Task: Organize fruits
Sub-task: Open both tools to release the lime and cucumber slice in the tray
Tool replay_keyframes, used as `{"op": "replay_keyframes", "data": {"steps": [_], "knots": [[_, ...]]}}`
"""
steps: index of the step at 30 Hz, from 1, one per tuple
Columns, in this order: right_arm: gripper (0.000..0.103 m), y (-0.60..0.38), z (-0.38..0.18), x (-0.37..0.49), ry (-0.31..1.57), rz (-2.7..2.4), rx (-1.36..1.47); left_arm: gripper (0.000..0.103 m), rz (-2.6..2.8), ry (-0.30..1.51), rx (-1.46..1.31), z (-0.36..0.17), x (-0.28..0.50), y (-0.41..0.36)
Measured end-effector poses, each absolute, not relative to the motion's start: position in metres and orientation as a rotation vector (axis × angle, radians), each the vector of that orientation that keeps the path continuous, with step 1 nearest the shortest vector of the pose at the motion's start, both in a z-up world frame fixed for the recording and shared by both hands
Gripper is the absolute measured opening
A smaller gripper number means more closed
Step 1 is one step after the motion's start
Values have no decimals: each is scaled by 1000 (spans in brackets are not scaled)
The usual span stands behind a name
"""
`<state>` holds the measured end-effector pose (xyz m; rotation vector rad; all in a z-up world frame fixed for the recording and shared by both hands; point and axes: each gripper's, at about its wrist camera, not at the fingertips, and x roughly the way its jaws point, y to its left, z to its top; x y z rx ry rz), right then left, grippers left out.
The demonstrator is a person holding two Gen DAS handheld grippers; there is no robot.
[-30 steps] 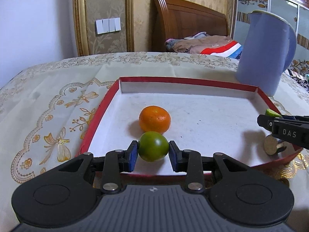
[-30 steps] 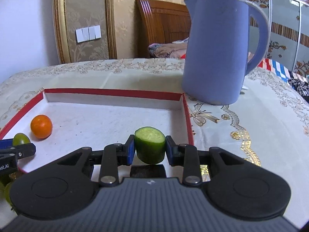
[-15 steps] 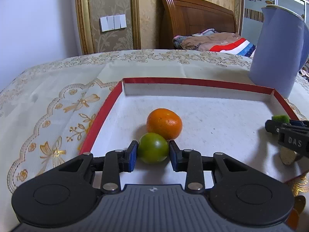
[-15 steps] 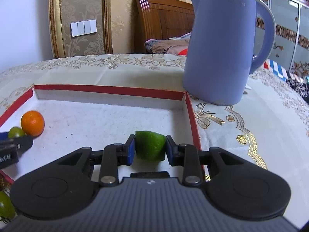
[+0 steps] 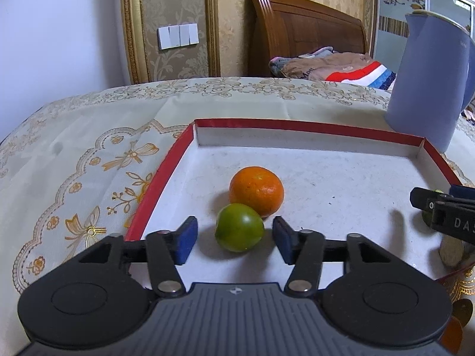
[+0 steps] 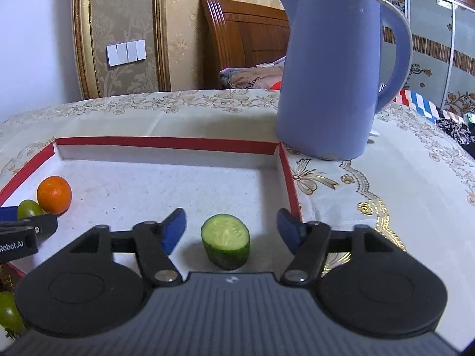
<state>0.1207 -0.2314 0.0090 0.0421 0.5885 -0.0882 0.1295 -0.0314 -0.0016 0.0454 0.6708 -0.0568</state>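
- Left wrist view: the left gripper point(image 5: 234, 238) stands spread wide, pads clear on both sides of the green fruit point(image 5: 239, 227), gripping nothing.
- That green fruit sits on the floor of the red-rimmed tray point(image 5: 311, 127), near its left wall and touching the orange point(image 5: 256, 191) just behind it.
- Far right, the other tool pokes in at the tray's right wall.
- Right wrist view: the right gripper point(image 6: 231, 231) is likewise parted, empty, with the cucumber piece point(image 6: 225, 241) standing cut face up between the pads, touching neither.
- The cucumber rests in the tray near its right wall; the blue kettle point(image 6: 332, 89) stands outside, beyond the tray's far right corner.
- Judgement: this is the let-go step, both pieces delivered.
- Next call: back both tools straight out without nudging the round fruit, then reach for whatever lies outside the tray, like the green fruit point(image 6: 9, 311) by its near left corner.
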Motion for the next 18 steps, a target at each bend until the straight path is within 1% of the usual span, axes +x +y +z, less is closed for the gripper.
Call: {"op": "replay_keyframes", "data": {"steps": [1,5,11,18], "knots": [[75,-231,9,119,583,-92,44,56,-57,669,45,-1,129,-31],[76,-234,10,114,577,-85,62,56,-53,647,55,0,123,-31],[85,-234,12,105,543,-63,85,56,-41,600,72,3,112,-30],[91,-232,15,92,509,-60,88,56,-8,555,62,6,96,-22]]}}
